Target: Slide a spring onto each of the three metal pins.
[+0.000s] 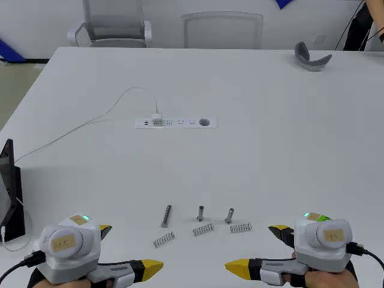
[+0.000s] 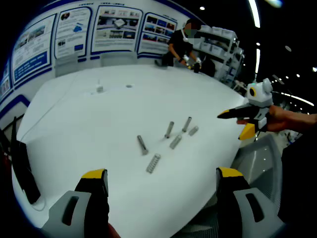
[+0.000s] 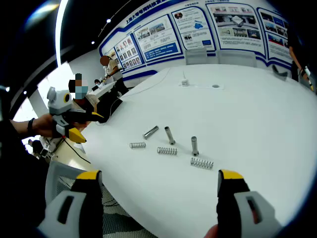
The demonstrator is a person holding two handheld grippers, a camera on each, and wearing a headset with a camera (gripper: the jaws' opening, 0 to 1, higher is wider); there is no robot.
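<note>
On the counter point(image 1: 270, 150), springs point(image 1: 203, 229) lie beside bare pins point(image 1: 201, 212), left gripper point(image 1: 131, 247) and right gripper point(image 1: 253, 247) jaws apart: grasping one seems next.

Three pins point(image 1: 201, 212) sit in a row on the table point(image 1: 288, 156), a spring point(image 1: 203, 229) just at six o'clock of each. The power strip point(image 1: 175, 123) lies at twelve o'clock, well apart.
</note>
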